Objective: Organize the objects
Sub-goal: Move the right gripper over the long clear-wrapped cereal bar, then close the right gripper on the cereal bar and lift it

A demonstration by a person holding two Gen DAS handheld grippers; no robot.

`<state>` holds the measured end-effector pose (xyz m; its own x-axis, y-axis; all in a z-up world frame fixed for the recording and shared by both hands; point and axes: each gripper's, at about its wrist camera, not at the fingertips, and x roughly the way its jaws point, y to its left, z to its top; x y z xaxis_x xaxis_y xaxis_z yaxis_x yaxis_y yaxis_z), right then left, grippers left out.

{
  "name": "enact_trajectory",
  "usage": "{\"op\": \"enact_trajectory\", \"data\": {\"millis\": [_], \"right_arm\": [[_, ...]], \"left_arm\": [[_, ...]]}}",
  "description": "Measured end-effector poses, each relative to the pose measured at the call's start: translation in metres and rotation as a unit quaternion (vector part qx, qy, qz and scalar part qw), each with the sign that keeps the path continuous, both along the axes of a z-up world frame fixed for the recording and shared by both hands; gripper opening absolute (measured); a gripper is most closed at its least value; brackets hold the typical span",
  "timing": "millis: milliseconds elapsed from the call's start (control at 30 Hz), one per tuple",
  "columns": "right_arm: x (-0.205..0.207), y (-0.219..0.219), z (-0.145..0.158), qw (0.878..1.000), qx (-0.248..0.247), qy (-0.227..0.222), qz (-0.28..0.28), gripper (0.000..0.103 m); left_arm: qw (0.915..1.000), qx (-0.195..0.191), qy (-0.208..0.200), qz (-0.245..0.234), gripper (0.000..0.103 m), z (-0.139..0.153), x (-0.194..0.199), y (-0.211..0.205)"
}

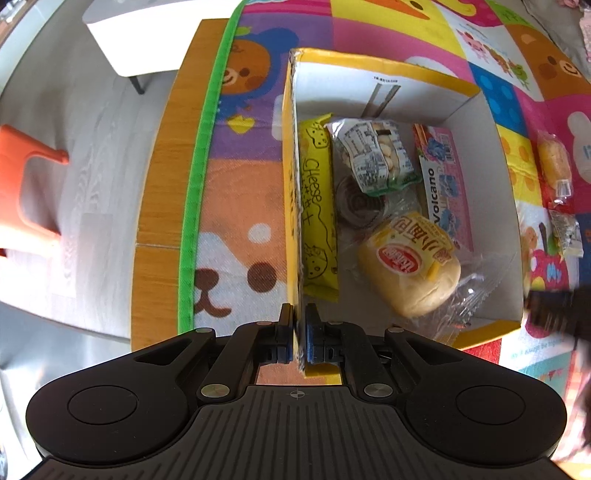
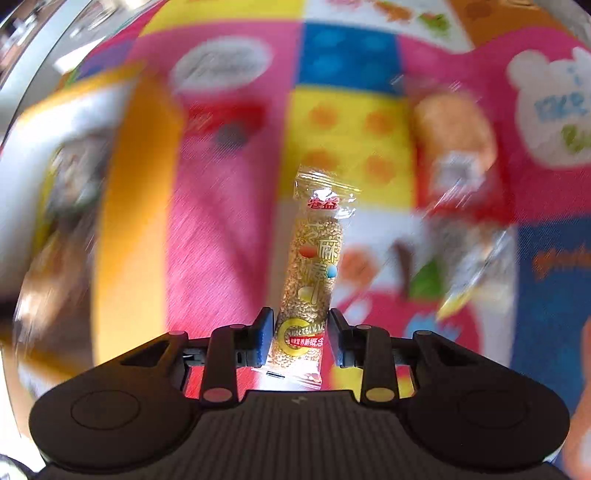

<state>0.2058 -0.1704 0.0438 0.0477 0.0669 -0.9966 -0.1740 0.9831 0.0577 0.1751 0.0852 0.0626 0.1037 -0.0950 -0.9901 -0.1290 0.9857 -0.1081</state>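
Observation:
My left gripper (image 1: 296, 334) is shut on the left wall of a yellow cardboard box (image 1: 291, 206). Inside the box lie a yellow Cheese packet (image 1: 317, 206), a bag of small biscuits (image 1: 373, 155), a pink Volcano box (image 1: 447, 184), a wrapped bun (image 1: 410, 266) and a dark round cake (image 1: 358, 203). My right gripper (image 2: 301, 332) is shut on a sesame snack bar in clear wrap (image 2: 314, 266), held above the mat. The yellow box (image 2: 136, 206) shows blurred at left in the right wrist view.
A colourful cartoon play mat (image 1: 236, 192) covers a wooden table (image 1: 162, 206). A wrapped bread roll (image 1: 554, 162) and a small clear packet (image 1: 565, 232) lie on the mat right of the box. An orange chair (image 1: 26, 192) and a white table (image 1: 147, 33) stand on the floor at left.

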Motion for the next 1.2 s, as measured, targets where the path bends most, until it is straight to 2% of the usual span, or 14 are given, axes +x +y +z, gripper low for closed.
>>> {"op": "enact_trajectory", "data": {"millis": [167,333,533,733,867,1133,1167,1200], "right_arm": [[-0.048,0.012,-0.001,0.999,0.025,0.046,-0.007,0.031],[-0.06,0.015,0.001,0.999,0.003,0.046,0.015,0.032],[-0.03,0.018,-0.005,0.998,-0.016,0.05,0.019,0.032],[0.011,0.018,0.005,0.999,-0.028,0.018,0.001,0.031],[0.014,0.012,0.0,0.999,-0.035,0.02,-0.004,0.032],[-0.034,-0.007,-0.002,1.0,-0.015,0.025,-0.012,0.036],[-0.044,-0.012,-0.002,0.999,-0.01,0.027,-0.014,0.038],[-0.05,-0.016,-0.001,0.999,-0.005,0.029,-0.017,0.044]], "left_arm": [[0.9999,-0.005,0.004,-0.013,0.008,-0.004,0.001,0.001],[0.9999,-0.01,0.005,-0.004,0.008,-0.005,0.002,0.003],[1.0,-0.003,0.002,0.007,0.007,-0.003,0.004,0.001],[1.0,0.001,0.001,0.004,0.007,-0.003,0.003,0.0],[1.0,-0.002,0.004,0.008,0.008,-0.005,0.002,0.001],[1.0,0.0,0.003,-0.004,0.008,-0.008,0.002,0.0],[1.0,-0.001,0.003,-0.007,0.008,-0.008,0.001,0.0],[0.9999,-0.001,0.004,-0.009,0.008,-0.008,0.001,0.0]]}}
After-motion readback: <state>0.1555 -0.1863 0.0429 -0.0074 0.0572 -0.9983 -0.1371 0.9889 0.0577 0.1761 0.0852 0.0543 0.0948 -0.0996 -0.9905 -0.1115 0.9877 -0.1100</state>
